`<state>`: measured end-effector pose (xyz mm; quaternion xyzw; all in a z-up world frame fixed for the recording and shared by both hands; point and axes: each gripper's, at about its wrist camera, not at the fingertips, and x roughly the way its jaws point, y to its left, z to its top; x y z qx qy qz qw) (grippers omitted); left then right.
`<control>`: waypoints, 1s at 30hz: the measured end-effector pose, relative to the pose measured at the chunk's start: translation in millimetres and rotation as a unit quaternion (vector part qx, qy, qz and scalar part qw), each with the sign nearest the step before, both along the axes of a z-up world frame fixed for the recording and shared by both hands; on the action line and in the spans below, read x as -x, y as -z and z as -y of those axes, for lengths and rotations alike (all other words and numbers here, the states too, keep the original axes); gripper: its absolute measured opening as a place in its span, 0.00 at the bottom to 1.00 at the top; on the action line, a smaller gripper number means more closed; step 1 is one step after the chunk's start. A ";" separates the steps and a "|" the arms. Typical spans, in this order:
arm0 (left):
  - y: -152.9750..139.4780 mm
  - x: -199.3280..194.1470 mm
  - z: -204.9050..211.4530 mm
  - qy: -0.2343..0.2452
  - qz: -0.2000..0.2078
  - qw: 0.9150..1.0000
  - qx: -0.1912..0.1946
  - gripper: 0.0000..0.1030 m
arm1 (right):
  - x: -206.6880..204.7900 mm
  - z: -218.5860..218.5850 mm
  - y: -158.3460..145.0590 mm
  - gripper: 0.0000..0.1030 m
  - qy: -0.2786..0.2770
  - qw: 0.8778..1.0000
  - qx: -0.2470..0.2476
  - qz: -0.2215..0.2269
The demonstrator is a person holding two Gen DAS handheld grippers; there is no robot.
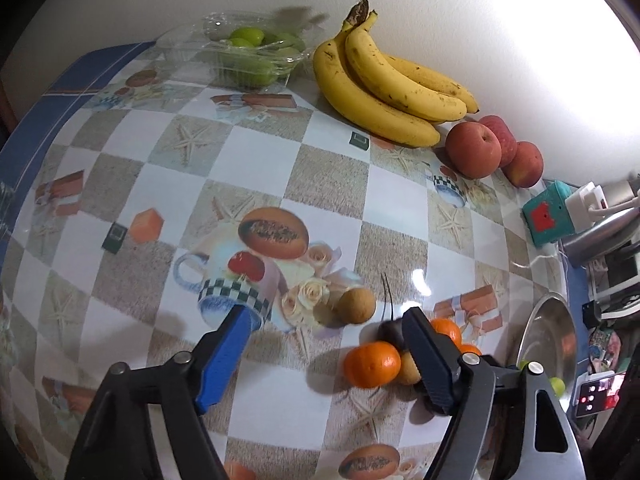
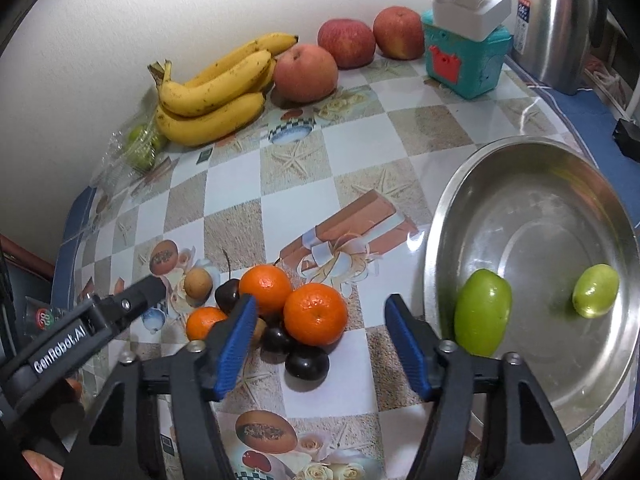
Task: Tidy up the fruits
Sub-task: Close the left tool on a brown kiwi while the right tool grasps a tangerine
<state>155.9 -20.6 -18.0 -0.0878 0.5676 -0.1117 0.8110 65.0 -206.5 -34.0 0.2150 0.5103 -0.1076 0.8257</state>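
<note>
Hovering both grippers over the small heap of fruit, I keep my right gripper [image 2: 320, 344] half open with the front tangerine [image 2: 315, 314] between the pads, not yet pinched, since the metal bowl [image 2: 452, 216] with two green fruits [image 2: 483, 312] waits just beside it. My left gripper [image 1: 328, 344] gapes wide over the heap's far side, holding nothing. Bananas [image 1: 376, 92], apples [image 1: 474, 150] and a clear tub [image 1: 240, 56] line the tabletop's wall edge. The glossy checked cloth [image 1: 256, 152] looks slippery; a white wall stands behind.
</note>
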 end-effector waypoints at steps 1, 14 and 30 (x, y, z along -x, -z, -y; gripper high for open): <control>0.9 -2.1 1.1 0.002 0.000 1.000 0.001 0.76 | -0.7 0.5 1.5 0.61 0.001 1.000 -0.002 -0.002; 19.0 -8.6 24.4 0.035 -0.014 0.999 0.005 0.54 | -7.5 5.7 16.6 0.52 0.001 0.999 -0.024 -0.023; 27.0 -8.1 28.7 0.040 -0.019 0.999 0.015 0.25 | -8.8 3.6 21.0 0.42 -0.002 0.999 -0.049 -0.019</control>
